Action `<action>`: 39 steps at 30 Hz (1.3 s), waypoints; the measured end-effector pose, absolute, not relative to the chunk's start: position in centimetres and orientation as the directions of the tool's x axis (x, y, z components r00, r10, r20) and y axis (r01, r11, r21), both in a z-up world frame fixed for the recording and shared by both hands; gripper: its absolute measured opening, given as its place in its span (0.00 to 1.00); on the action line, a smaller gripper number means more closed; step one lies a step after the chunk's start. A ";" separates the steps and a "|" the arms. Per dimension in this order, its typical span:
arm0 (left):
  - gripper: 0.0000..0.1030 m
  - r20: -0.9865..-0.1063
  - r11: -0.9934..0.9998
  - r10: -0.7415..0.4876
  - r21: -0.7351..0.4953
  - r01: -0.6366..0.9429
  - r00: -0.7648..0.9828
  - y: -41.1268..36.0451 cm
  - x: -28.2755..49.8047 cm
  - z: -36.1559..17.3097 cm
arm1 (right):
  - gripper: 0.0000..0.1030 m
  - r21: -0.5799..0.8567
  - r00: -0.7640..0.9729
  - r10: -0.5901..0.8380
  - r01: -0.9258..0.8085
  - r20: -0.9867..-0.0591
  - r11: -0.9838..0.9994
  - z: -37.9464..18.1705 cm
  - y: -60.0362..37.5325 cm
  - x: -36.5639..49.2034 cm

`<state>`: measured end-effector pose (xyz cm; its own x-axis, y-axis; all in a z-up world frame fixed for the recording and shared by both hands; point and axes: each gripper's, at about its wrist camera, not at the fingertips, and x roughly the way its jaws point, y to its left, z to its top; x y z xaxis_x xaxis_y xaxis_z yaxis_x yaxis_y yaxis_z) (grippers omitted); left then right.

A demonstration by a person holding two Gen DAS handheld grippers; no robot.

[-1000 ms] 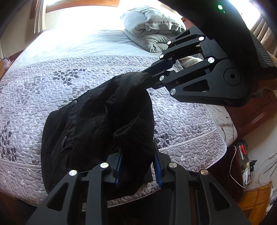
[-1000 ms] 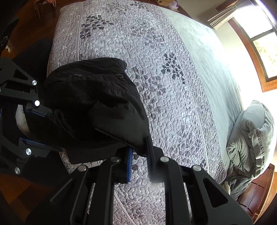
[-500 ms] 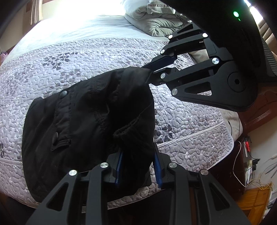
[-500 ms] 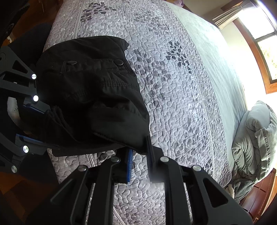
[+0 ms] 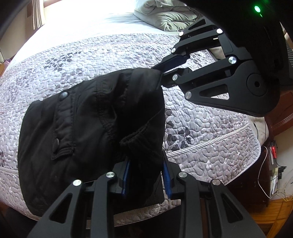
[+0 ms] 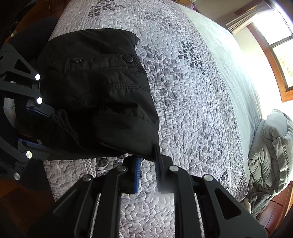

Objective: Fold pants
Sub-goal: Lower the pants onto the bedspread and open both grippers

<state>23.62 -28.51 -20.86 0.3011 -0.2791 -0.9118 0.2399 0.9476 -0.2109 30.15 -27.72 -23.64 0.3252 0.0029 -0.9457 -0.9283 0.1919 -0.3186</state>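
Seen from the left wrist, the left gripper (image 5: 146,180) pinches a thick bunched hem of the black pants (image 5: 87,131) between its blue pads, jaws parted only as far as the wad of cloth forces them, while the right gripper (image 5: 162,72) clamps the opposite corner of the same upper edge at the top right. The garment is already doubled over, snaps and a pocket flap facing up, its far portion draped on the quilted grey bedspread (image 5: 210,131) near the foot of the bed, with a folded grey comforter (image 5: 168,16) beyond. From the right wrist, the right gripper (image 6: 148,169) is nearly closed on a thin fold of the pants (image 6: 98,95), and the left gripper (image 6: 39,128) enters from the left edge with cloth between its fingers; the bedspread (image 6: 192,102) stretches toward a bright window, the comforter (image 6: 269,152) at the lower right. The risk from here, as a judgement: the right side holds only a slim edge near the pad tips, so any tug between the two hands could pull it free and let the fold collapse. The bundle also sits close to the mattress edge, and a lopsided release could send it sliding toward the floor or leave the layers skewed.
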 end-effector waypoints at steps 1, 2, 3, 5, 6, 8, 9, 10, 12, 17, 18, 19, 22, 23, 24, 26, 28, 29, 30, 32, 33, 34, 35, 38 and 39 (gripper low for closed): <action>0.29 -0.914 0.949 -0.273 -0.206 0.239 0.299 -28.7 23.7 -21.1 | 0.12 -0.318 0.325 0.005 -0.928 -0.946 0.193 -24.0 -28.0 30.2; 0.29 -0.916 0.950 -0.268 -0.202 0.236 0.297 -29.0 23.7 -21.4 | 0.12 -0.317 0.324 0.006 -0.928 -0.946 0.195 -24.3 -28.2 30.2; 0.29 -0.918 0.952 -0.263 -0.196 0.235 0.296 -29.2 23.8 -21.7 | 0.12 -0.318 0.326 0.006 -0.928 -0.945 0.195 -24.7 -28.4 30.2; 0.29 -0.922 0.955 -0.254 -0.190 0.229 0.294 -29.6 23.9 -22.4 | 0.12 -0.314 0.322 0.007 -0.929 -0.947 0.196 -25.2 -28.7 30.3; 0.29 -0.923 0.956 -0.247 -0.183 0.228 0.294 -29.9 23.9 -22.7 | 0.12 -0.313 0.321 0.009 -0.929 -0.947 0.198 -25.6 -28.9 30.4; 0.29 -0.926 0.960 -0.232 -0.169 0.224 0.296 -30.3 24.0 -23.5 | 0.12 -0.310 0.318 0.010 -0.930 -0.948 0.199 -26.2 -29.3 30.5; 0.29 -0.928 0.961 -0.226 -0.163 0.223 0.295 -30.5 24.0 -23.9 | 0.12 -0.309 0.317 0.010 -0.930 -0.948 0.200 -26.5 -29.4 30.6; 0.29 -0.930 0.962 -0.220 -0.157 0.224 0.295 -30.7 24.1 -24.3 | 0.12 -0.307 0.315 0.009 -0.931 -0.949 0.200 -27.0 -29.6 30.6; 0.30 -0.934 0.963 -0.211 -0.148 0.225 0.289 -31.0 24.2 -25.1 | 0.12 -0.300 0.308 0.008 -0.932 -0.951 0.201 -27.8 -29.9 30.7; 0.30 -0.938 0.963 -0.185 -0.114 0.244 0.292 -31.7 24.2 -26.5 | 0.12 -0.280 0.291 0.022 -0.936 -0.957 0.215 -29.2 -30.7 31.3; 0.30 -0.939 0.963 -0.182 -0.110 0.246 0.293 -31.8 24.2 -26.7 | 0.12 -0.277 0.289 0.024 -0.936 -0.957 0.216 -29.4 -30.9 31.4; 0.30 -0.939 0.963 -0.179 -0.106 0.248 0.293 -31.9 24.2 -26.9 | 0.12 -0.275 0.287 0.026 -0.937 -0.958 0.217 -29.6 -31.0 31.5; 0.31 -0.942 0.962 -0.171 -0.097 0.255 0.290 -32.2 24.3 -27.6 | 0.12 -0.271 0.283 0.027 -0.938 -0.959 0.218 -30.2 -31.4 31.4; 0.31 -0.942 0.962 -0.169 -0.095 0.256 0.289 -32.2 24.3 -27.7 | 0.12 -0.267 0.280 0.029 -0.938 -0.959 0.221 -30.4 -31.4 31.4; 0.31 -0.942 0.962 -0.168 -0.093 0.257 0.289 -32.2 24.3 -27.8 | 0.12 -0.263 0.277 0.031 -0.938 -0.960 0.226 -30.5 -31.5 31.5; 0.31 -0.943 0.962 -0.165 -0.089 0.257 0.290 -32.3 24.2 -28.0 | 0.12 -0.263 0.277 0.031 -0.937 -0.960 0.228 -30.7 -31.5 31.5; 0.31 -0.943 0.962 -0.163 -0.087 0.258 0.290 -32.3 24.2 -28.1 | 0.12 -0.265 0.278 0.027 -0.936 -0.960 0.230 -30.9 -31.5 31.5; 0.31 -0.943 0.962 -0.163 -0.087 0.259 0.291 -32.3 24.2 -28.1 | 0.12 -0.265 0.278 0.024 -0.936 -0.960 0.233 -30.9 -31.4 31.5; 0.31 -0.943 0.962 -0.162 -0.085 0.260 0.292 -32.3 24.2 -28.1 | 0.13 -0.265 0.277 0.021 -0.935 -0.961 0.236 -30.9 -31.4 31.5; 0.31 -0.941 0.962 -0.164 -0.085 0.260 0.297 -32.2 24.1 -28.2 | 0.13 -0.274 0.283 0.007 -0.933 -0.959 0.234 -31.0 -31.3 31.5; 0.32 -0.941 0.962 -0.161 -0.081 0.262 0.299 -32.3 24.0 -28.2 | 0.13 -0.277 0.285 -0.001 -0.931 -0.958 0.238 -31.1 -31.2 31.5; 0.32 -0.939 0.961 -0.159 -0.077 0.264 0.304 -32.3 23.8 -28.2 | 0.13 -0.281 0.288 -0.007 -0.929 -0.958 0.241 -31.2 -31.0 31.5; 0.32 -0.938 0.961 -0.157 -0.073 0.267 0.309 -32.3 23.7 -28.2 | 0.13 -0.283 0.289 -0.013 -0.927 -0.957 0.244 -31.3 -30.9 31.5; 0.32 -0.934 0.959 -0.163 -0.074 0.275 0.318 -32.1 23.4 -28.3 | 0.14 -0.298 0.300 -0.033 -0.918 -0.953 0.261 -31.5 -30.6 31.3; 0.32 -0.933 0.958 -0.169 -0.080 0.276 0.316 -31.9 23.4 -28.3 | 0.14 -0.303 0.304 -0.040 -0.914 -0.952 0.270 -31.5 -30.5 31.2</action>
